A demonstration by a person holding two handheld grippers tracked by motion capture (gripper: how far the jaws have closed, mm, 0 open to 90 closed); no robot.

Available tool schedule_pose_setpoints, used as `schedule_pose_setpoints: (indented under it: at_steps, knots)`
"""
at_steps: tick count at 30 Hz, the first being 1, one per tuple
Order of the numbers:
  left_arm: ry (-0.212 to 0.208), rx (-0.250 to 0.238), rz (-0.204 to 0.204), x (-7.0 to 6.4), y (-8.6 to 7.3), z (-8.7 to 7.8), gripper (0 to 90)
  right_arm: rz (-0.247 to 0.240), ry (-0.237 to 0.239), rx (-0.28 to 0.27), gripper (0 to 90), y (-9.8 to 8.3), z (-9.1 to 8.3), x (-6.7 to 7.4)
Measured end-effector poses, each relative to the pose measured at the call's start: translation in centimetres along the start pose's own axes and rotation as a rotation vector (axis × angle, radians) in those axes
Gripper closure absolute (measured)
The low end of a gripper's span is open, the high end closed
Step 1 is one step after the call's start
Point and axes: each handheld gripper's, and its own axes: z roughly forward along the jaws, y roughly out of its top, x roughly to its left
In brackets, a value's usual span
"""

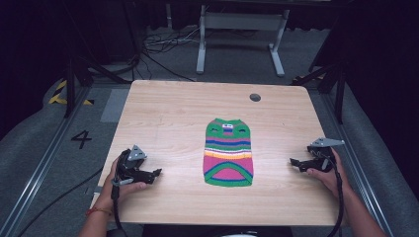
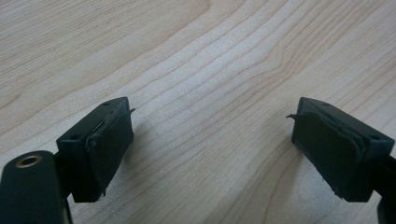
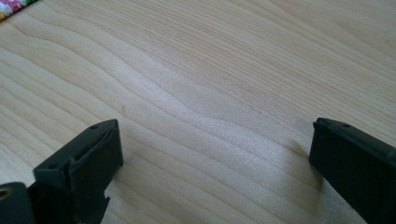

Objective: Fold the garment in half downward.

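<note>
A small knitted pet sweater point(image 1: 228, 153) with green, blue, orange and pink stripes lies flat at the middle of the wooden table point(image 1: 173, 118). My left gripper point(image 1: 157, 173) rests on the table near the front left, well left of the sweater, pointing toward it. Its jaws stand open over bare wood point(image 2: 210, 130), nothing between them. My right gripper point(image 1: 292, 161) rests near the right edge, pointing left at the sweater, also open over bare wood point(image 3: 215, 140). A corner of the sweater point(image 3: 11, 7) peeks in at the top left of the right gripper view.
A round cable hole point(image 1: 255, 97) sits in the table's far right part. Beyond the table stands a white desk frame point(image 1: 242, 34) with cables on the grey floor. A "4" mark point(image 1: 81, 139) is on the floor at left.
</note>
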Motion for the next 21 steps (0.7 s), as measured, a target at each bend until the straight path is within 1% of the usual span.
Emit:
schedule_pose_setpoints:
  at_steps: [16, 17, 21]
  knots:
    - [-0.004, -0.005, 0.003, 0.10, 0.01, 0.01, 13.6, 0.000, -0.001, -0.001, 3.4, -0.04, -0.05, -0.02]
    - [-0.006, -0.007, -0.002, 0.11, 0.03, 0.02, 14.3, 0.000, -0.001, -0.001, 3.4, -0.04, -0.05, -0.03]
    - [-0.016, -0.011, 0.008, 0.25, 0.19, 0.13, 15.8, 0.000, 0.000, -0.004, 5.7, -0.03, -0.08, -0.07]
